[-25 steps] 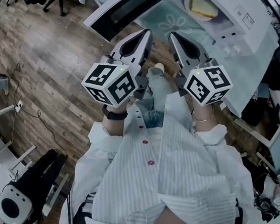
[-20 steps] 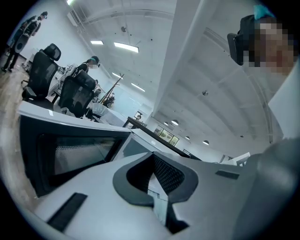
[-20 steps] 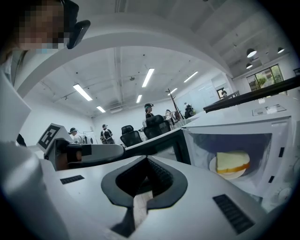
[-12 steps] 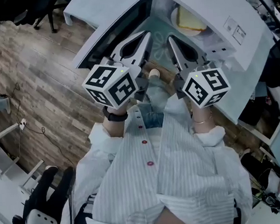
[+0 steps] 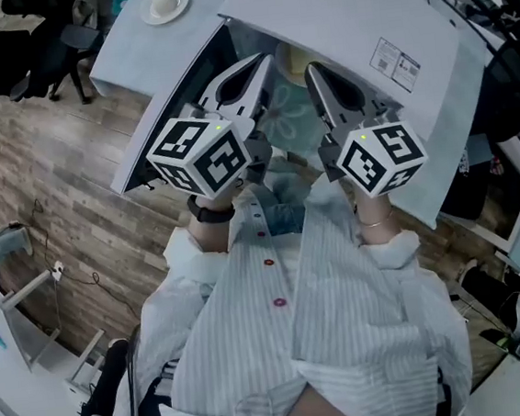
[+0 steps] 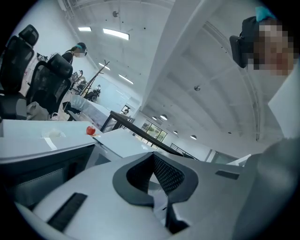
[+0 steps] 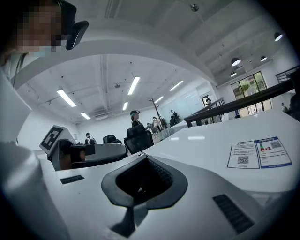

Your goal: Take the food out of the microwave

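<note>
**Change noted.** Against the earlier head views, the microwave (image 5: pixel 343 27) now sits much closer under the person, and both arms have advanced level toward its mouth. The food (image 5: pixel 291 58), earlier plain on its plate deep in the cavity, now shows only as a pale sliver under the front edge of the oven roof, between the two tools. It remains inside, untouched.

**Tongs.** The left tongs (image 5: pixel 262 66) and right tongs (image 5: pixel 313 70) are both pressed together with nothing between them, tips at the threshold of the cavity.

**Meaning for the task.** In my judgement this is the approach stage only. The tongs must part before any grip on the plate is possible.

**Edges and room.**
- The door (image 5: pixel 172 119) stands swung open on the left, just beside the left tongs, so sideways room there is tight.
- The roof edge overhangs the tips and hides the plate's rim from above.
- The cavity floor mat (image 5: pixel 290 124) lies bare between the tools.
- A saucer (image 5: pixel 165 2) stands well apart on the white tabletop (image 5: pixel 119 56) beyond the door.
</note>
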The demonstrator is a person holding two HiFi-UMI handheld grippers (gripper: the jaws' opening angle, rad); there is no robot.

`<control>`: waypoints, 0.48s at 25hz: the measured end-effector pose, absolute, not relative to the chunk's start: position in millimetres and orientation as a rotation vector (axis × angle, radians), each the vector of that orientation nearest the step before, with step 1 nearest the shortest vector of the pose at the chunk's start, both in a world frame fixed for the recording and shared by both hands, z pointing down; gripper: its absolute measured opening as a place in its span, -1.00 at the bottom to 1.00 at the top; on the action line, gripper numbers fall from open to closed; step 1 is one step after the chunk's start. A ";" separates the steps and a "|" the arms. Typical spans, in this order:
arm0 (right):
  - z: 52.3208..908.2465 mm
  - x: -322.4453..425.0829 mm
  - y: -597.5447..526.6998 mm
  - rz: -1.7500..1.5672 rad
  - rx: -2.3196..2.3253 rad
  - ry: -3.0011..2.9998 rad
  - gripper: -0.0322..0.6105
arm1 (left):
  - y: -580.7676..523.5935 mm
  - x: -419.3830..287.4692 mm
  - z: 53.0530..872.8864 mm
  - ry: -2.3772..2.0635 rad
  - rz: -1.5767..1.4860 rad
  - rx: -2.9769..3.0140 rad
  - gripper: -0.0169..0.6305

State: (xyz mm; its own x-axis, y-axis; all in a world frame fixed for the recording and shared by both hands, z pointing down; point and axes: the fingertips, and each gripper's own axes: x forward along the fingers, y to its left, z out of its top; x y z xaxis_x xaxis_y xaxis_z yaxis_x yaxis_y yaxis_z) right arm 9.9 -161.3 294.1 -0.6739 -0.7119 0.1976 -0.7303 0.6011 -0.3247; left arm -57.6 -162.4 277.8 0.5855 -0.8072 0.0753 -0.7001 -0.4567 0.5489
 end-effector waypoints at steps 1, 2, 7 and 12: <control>295.6 16.1 -165.9 0.601 1.259 -2.763 -0.80 | -167.6 -51.0 278.1 -1.185 -0.260 2.288 -0.92; 297.0 21.2 -170.1 0.605 1.269 -2.757 -0.80 | -172.4 -45.3 278.7 -1.174 -0.256 2.293 -0.92; 297.3 32.4 -180.4 0.605 1.319 -2.735 -0.80 | -187.9 -28.3 277.7 -1.118 -0.237 2.321 -0.92; 295.6 46.2 -182.3 0.615 1.396 -2.714 -0.80 | -198.4 -11.7 274.5 -1.047 -0.223 2.353 -0.92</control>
